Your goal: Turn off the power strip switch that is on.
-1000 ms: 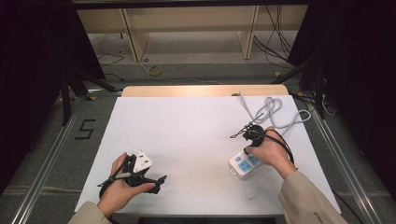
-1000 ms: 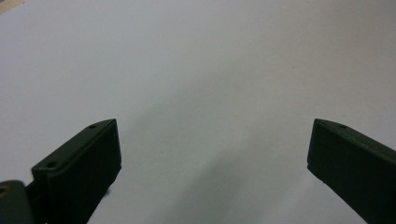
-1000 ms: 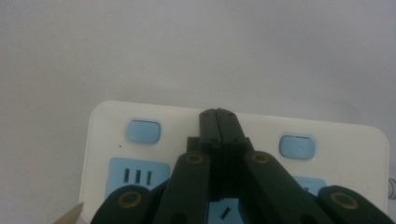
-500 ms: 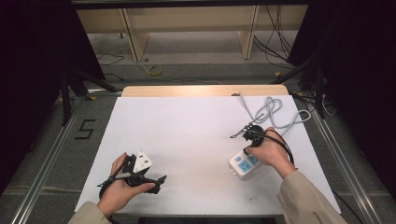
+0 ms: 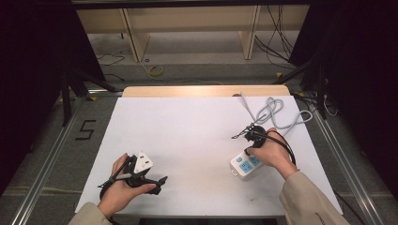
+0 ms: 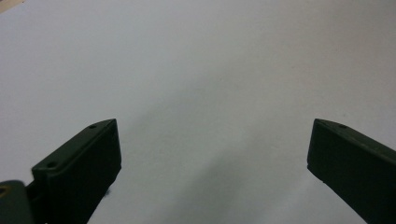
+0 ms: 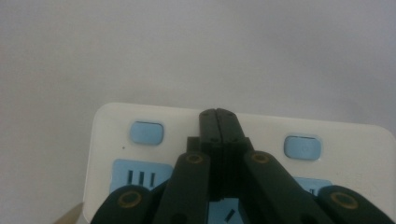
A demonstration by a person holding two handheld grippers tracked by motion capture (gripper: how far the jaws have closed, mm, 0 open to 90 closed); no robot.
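Right gripper (image 7: 218, 114) had its jaws pressed flat together, nothing between them, tips poised over the white power strip (image 7: 355, 154) between two blue buttons. That strip (image 5: 245, 166) lay on the desk (image 5: 187, 131) at the right, its grey cord (image 5: 277, 112) looped beyond. Left gripper (image 6: 212, 149) rested with jaws spread wide over bare white desk at the near left.

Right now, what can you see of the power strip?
The power strip is a white, plastic-looking block with rounded corners, lying flat near the table's right front. Its top carries pale blue sockets and two pale blue buttons. A grey cord loops behind it. The right gripper, jaws shut, sits over its top between the buttons; contact can't be told.
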